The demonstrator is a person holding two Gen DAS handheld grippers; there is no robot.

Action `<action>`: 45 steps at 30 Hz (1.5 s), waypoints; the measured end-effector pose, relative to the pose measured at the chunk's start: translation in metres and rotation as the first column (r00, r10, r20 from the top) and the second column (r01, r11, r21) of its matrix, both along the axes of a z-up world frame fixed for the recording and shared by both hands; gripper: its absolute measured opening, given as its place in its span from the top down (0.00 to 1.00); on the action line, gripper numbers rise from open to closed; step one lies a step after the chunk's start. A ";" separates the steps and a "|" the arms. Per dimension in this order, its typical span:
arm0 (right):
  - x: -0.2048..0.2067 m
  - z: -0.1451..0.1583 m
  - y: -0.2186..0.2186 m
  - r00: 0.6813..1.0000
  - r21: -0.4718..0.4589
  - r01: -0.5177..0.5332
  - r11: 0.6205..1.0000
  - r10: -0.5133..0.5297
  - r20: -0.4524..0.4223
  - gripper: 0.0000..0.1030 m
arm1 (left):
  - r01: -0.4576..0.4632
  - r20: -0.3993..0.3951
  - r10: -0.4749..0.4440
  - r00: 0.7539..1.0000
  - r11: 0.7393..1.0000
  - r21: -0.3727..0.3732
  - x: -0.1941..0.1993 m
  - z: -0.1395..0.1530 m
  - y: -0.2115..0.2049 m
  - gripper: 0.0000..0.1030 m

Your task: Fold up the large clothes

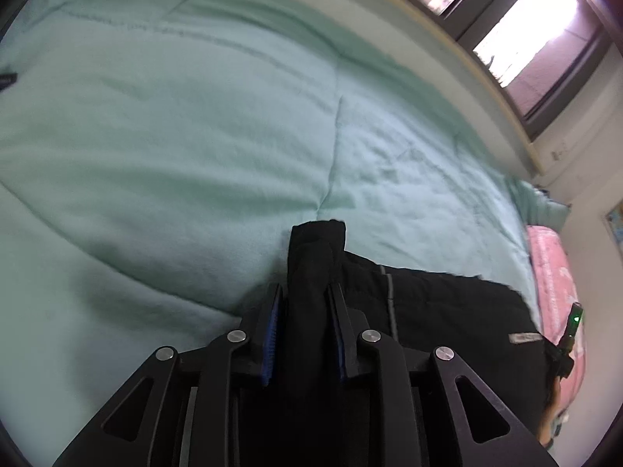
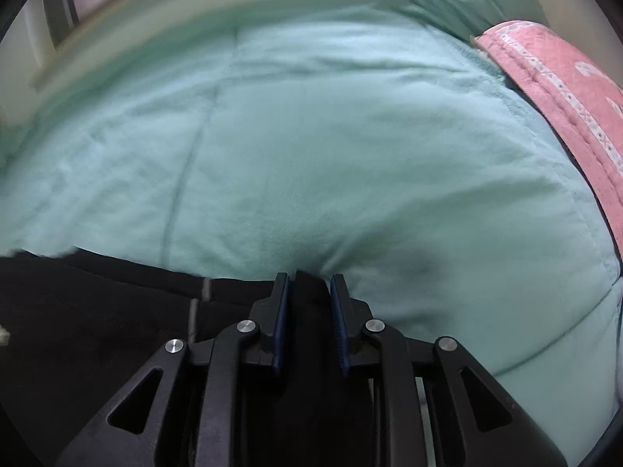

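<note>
A large black garment (image 1: 447, 311) with a grey stripe and a small grey label lies over a mint-green quilt (image 1: 194, 136). My left gripper (image 1: 305, 292) is shut on a bunched corner of it, and a fold of black cloth sticks up past the fingertips. The garment stretches to the right toward the other gripper's green light (image 1: 575, 317). In the right wrist view my right gripper (image 2: 310, 282) is shut on another edge of the black garment (image 2: 97, 330), which spreads to the lower left over the quilt (image 2: 350, 155).
A pink blanket (image 2: 564, 89) lies along the right side of the bed, also seen in the left wrist view (image 1: 557, 284). A window (image 1: 525, 39) and its sill run along the far side. A green pillow (image 2: 475, 4) sits at the far right corner.
</note>
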State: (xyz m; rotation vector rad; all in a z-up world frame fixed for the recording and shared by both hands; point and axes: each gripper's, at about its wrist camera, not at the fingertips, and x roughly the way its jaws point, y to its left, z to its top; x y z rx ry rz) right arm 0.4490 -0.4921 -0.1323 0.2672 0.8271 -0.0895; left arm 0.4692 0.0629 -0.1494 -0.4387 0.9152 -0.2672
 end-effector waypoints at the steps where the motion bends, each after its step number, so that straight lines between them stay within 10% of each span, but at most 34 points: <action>1: -0.011 0.012 -0.003 0.999 0.037 -0.016 0.999 0.015 0.039 0.75 | -0.005 0.019 0.005 1.000 1.000 -0.003 -0.004 0.012 0.007 0.73; 4: -0.054 0.051 -0.003 0.983 0.156 -0.133 0.979 0.111 0.145 0.42 | -0.083 0.104 0.072 0.992 0.991 0.107 -0.042 0.052 0.029 0.55; 8: -0.125 0.094 0.040 0.939 0.042 -0.251 0.967 0.233 0.253 0.22 | -0.085 0.243 0.029 0.970 0.971 0.222 -0.114 0.088 0.009 0.47; 14: -0.146 0.093 0.133 0.928 0.004 -0.368 0.930 0.367 0.070 0.22 | 0.187 0.271 -0.238 0.933 0.962 0.201 -0.175 0.114 -0.092 0.46; 20: -0.109 0.008 0.174 0.923 -0.061 -0.347 0.936 0.329 -0.201 0.16 | 0.239 -0.022 -0.239 0.971 0.954 0.181 -0.140 0.026 -0.162 0.46; 25: -0.107 -0.005 0.175 0.934 -0.084 -0.329 0.941 0.310 -0.177 0.12 | 0.212 -0.051 -0.207 0.977 0.965 0.154 -0.122 0.007 -0.162 0.46; 29: -0.106 0.027 0.165 0.926 -0.014 -0.368 0.930 0.365 -0.095 0.27 | 0.258 0.010 -0.268 0.963 0.937 0.237 -0.134 0.038 -0.173 0.46; 33: -0.084 0.069 0.160 0.957 -0.048 -0.285 0.957 0.287 0.042 0.28 | 0.232 0.104 -0.252 0.962 0.958 0.168 -0.116 0.081 -0.174 0.42; 40: -0.006 -0.004 0.160 0.952 0.058 -0.230 0.972 0.237 -0.194 0.16 | 0.199 -0.162 -0.189 0.969 0.979 0.049 -0.026 0.002 -0.169 0.44; 45: -0.031 -0.005 0.168 0.967 0.033 -0.231 0.972 0.234 -0.099 0.13 | 0.233 -0.077 -0.221 0.972 0.942 0.241 -0.046 0.013 -0.191 0.43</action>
